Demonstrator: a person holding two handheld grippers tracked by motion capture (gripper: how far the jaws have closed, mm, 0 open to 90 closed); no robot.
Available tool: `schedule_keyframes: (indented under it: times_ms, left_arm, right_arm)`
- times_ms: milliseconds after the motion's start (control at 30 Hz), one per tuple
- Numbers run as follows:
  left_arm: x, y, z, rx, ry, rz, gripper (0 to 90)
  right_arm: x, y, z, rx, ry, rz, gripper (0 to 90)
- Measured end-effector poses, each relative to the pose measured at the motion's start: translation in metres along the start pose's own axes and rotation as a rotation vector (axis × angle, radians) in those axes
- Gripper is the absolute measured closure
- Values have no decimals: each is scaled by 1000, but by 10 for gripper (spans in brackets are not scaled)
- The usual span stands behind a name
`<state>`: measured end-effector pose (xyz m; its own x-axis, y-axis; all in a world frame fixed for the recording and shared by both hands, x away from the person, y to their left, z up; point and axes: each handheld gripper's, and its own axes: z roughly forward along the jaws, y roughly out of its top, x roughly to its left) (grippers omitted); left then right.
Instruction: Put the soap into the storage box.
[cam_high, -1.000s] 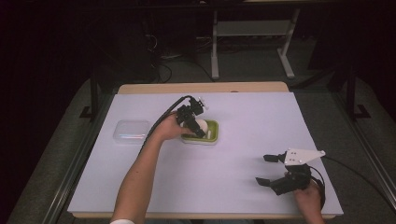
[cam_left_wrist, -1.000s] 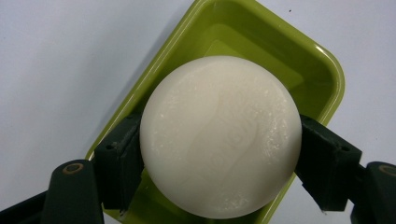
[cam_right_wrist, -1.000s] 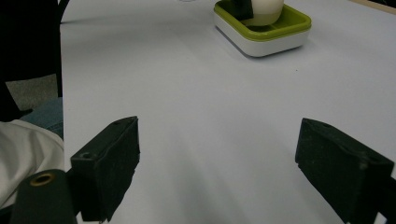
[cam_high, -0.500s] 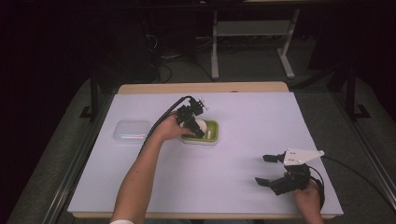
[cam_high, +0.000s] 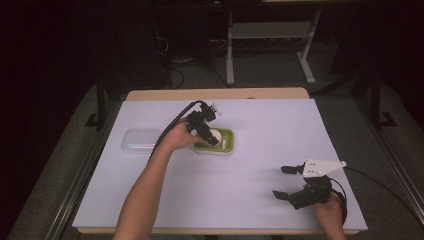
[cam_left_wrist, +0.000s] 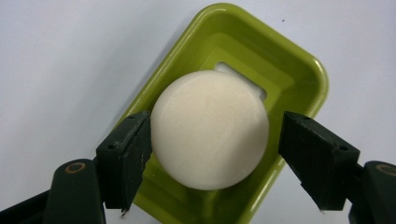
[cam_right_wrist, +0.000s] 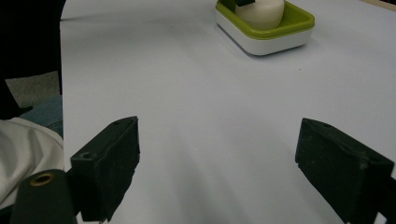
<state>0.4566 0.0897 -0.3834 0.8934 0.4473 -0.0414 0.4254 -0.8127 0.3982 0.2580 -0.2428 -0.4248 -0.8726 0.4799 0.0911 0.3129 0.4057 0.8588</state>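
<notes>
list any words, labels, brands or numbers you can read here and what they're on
None can be read.
The round white soap is plain, with no stamp visible.
The green soap dish shows no brand or label.
The clear lid on the table is too small and blurred to tell.
The left gripper and right gripper bear no markings.

No text, label, brand, number or sign can be read anywhere; the green soap dish (cam_left_wrist: 299, 70) is plain; the round white soap (cam_left_wrist: 210, 128) carries no legible stamp; the clear lid (cam_high: 141, 140) on the table is too small and blurred to show any marking; the white table cover (cam_high: 260, 165) is unmarked.
</notes>
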Motion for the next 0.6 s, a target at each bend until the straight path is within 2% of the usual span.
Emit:
schedule_keyframes:
  times_ms: [333,533,567,600]
  left_arm:
    - [-8,-9,-17,-46,17,14,239]
    - [-11,-18,-23,-74,19,2,238]
    - [-11,-20,-25,-60,18,7,237]
    - [-13,-22,-25,-75,23,1,234]
  right_arm:
    - [0,0,0,5,-9,1,130]
    - [0,1,1,5,-8,3,130]
    - [0,1,1,2,-8,2,130]
    - [0,1,1,2,-6,0,130]
